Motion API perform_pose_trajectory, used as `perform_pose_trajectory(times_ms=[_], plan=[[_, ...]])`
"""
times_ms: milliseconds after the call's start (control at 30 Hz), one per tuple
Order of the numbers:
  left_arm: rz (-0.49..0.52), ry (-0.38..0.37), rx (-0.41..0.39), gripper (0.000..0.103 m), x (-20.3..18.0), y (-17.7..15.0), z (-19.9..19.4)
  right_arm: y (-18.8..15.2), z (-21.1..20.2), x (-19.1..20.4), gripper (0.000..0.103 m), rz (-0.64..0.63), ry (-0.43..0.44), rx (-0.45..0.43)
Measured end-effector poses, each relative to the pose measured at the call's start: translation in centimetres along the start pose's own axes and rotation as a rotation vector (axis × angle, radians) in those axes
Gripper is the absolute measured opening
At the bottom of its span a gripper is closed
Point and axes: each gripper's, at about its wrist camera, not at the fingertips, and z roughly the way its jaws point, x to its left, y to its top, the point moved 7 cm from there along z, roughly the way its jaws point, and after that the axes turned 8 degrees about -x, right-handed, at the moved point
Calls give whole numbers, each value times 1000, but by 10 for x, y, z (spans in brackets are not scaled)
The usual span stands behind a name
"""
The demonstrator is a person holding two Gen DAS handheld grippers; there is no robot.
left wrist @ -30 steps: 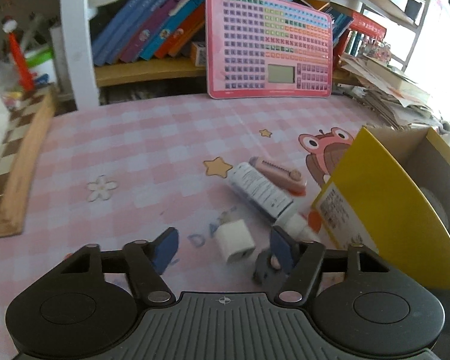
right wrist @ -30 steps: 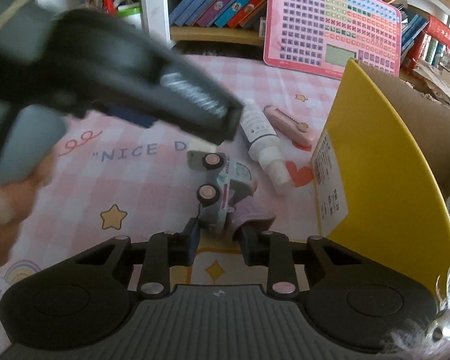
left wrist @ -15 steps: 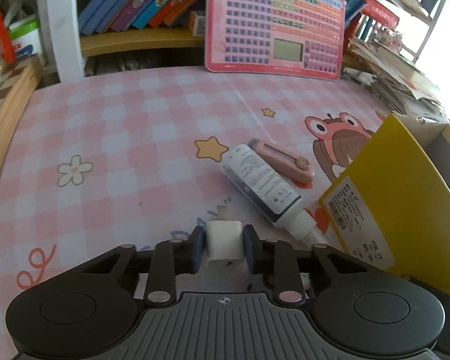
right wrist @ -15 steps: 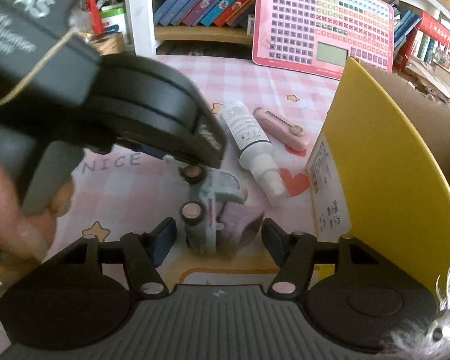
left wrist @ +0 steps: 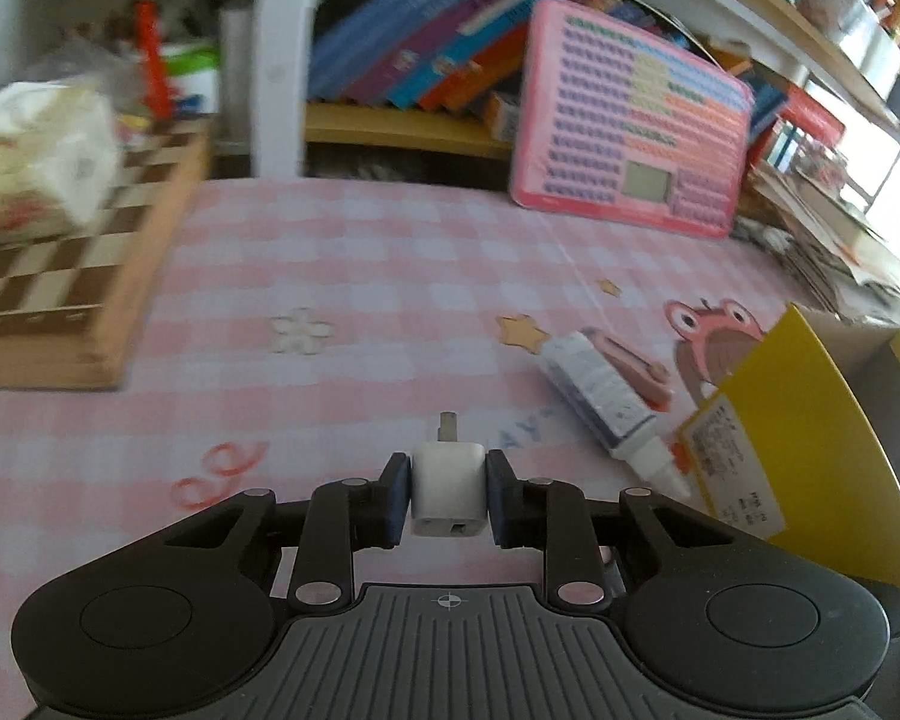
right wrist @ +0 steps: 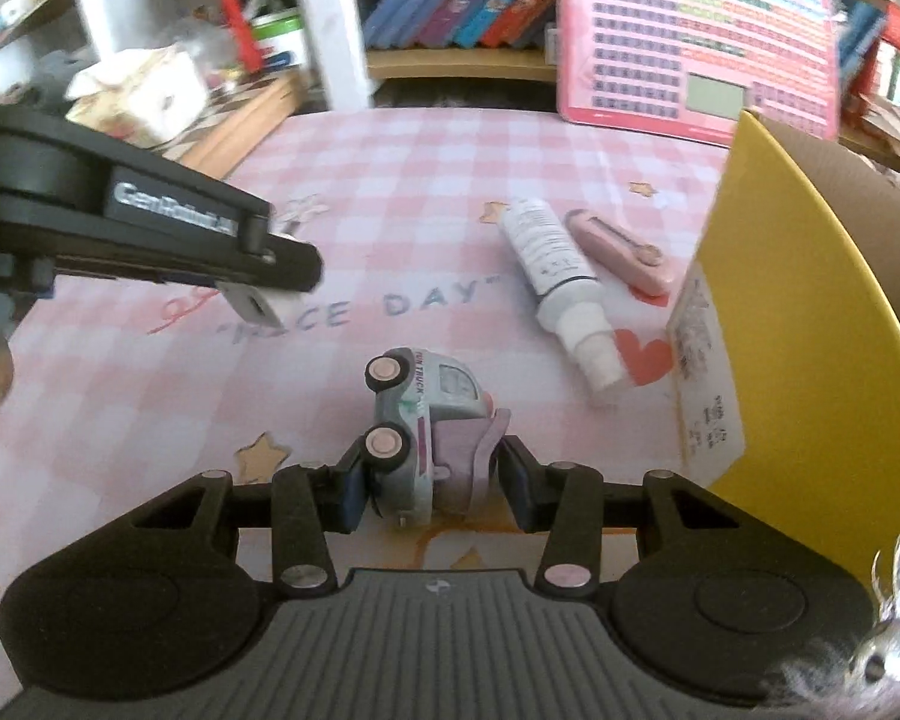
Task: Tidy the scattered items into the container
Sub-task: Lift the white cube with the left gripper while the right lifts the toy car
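A chessboard (left wrist: 60, 276) lies at the far left of the pink checked cloth (left wrist: 342, 276). The left gripper (left wrist: 448, 495) clamps a white plug (left wrist: 448, 489) and holds it above the cloth. The right gripper (right wrist: 432, 483) pinches a toy truck (right wrist: 426, 426) lying on its side. Further right lie a white bottle (right wrist: 555, 276) and a pink cutter (right wrist: 621, 252), side by side, near the yellow box (right wrist: 810, 330).
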Motion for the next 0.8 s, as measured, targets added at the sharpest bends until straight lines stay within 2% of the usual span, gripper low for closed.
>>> perform_pose_trajectory(times_ms=[133, 367, 800], plan=[[-56, 13, 0, 25, 14, -9, -20, 0, -10, 6, 42, -28, 52, 9], [-90, 4, -27, 25, 12, -21, -59, 0, -43, 8, 42, -95, 115, -9], [-185, -63, -50, 25, 0, -48, -120, -16, -97, 13, 42, -105, 156, -1]])
